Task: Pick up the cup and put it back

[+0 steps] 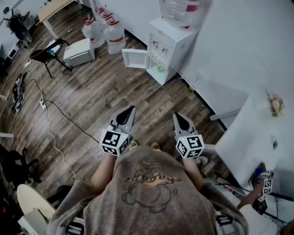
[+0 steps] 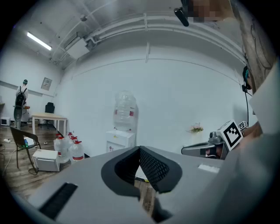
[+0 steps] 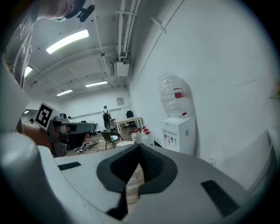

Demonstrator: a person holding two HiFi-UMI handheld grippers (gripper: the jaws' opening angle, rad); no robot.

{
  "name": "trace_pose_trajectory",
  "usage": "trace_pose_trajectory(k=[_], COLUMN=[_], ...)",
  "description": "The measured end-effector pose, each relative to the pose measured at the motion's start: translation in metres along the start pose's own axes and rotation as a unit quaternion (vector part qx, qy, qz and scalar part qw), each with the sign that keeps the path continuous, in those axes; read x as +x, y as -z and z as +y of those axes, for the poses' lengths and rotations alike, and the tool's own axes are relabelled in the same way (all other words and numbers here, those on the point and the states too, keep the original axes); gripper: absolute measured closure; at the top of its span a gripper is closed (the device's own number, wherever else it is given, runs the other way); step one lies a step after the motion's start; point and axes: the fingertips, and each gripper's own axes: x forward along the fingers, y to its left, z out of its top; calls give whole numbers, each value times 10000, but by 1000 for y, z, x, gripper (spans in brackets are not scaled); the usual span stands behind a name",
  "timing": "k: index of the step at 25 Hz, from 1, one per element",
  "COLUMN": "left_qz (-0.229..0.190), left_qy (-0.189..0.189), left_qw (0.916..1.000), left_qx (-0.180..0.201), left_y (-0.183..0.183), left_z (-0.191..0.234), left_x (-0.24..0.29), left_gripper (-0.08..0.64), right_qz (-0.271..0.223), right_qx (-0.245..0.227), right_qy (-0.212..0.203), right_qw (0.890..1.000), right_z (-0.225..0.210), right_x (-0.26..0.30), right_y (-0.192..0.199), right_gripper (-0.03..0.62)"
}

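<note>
- Two grippers are held out side by side above a wooden floor [image 1: 92,101] in the head view: the left gripper [image 1: 132,108] and the right gripper [image 1: 176,115]; each has its marker cube close to the holder's body, and they do not touch.
- Each gripper view adds what the head view cannot show: both pairs of jaws are closed, the ribbed pads meeting at the tips; nothing sits between them, and only a sliver of floor shows through the gap behind the pads.
- Only the gripper views reach the ceiling, with strip lights [image 3: 68,40] and pipes; they also show a person [image 3: 106,114] standing far down the room near a wooden table [image 2: 48,117].
- Only the head view shows the cables [image 1: 50,108] trailing over the boards at the left; at the right it catches the corner of a white table [image 1: 248,147] with a small bunch of flowers [image 1: 275,104] on it.
- Ahead of the grippers a water dispenser [image 1: 171,39] stands against the white wall [image 1: 239,46], a big bottle [image 1: 179,11] on top and a small door open at its foot; red-capped jugs [image 1: 108,30], a white box [image 1: 79,52] and a chair [image 1: 46,54] are on the floor to its left.
- No view shows the cup plainly; a small green thing [image 1: 159,69] sits under the dispenser's taps, too small to tell whether that is it.
</note>
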Motion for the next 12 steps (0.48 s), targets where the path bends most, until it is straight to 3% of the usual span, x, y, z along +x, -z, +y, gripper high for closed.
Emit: trace_pose_trajectory(k=[7,12], left_qz=[-20,53], left_qy=[68,265], left_qw=[10000,9996], left_qx=[-27,-28], left_y=[-3,0], left_z=[13,27], left_x=[5,3], left_gripper=[557,557], right_qz=[-65,-80], right_qx=[-37,7], right_qy=[-63,133], right_qw=[10000,9999], right_z=[8,19], right_x=[15,23], right_y=[-6,-4], right_gripper=[600,600])
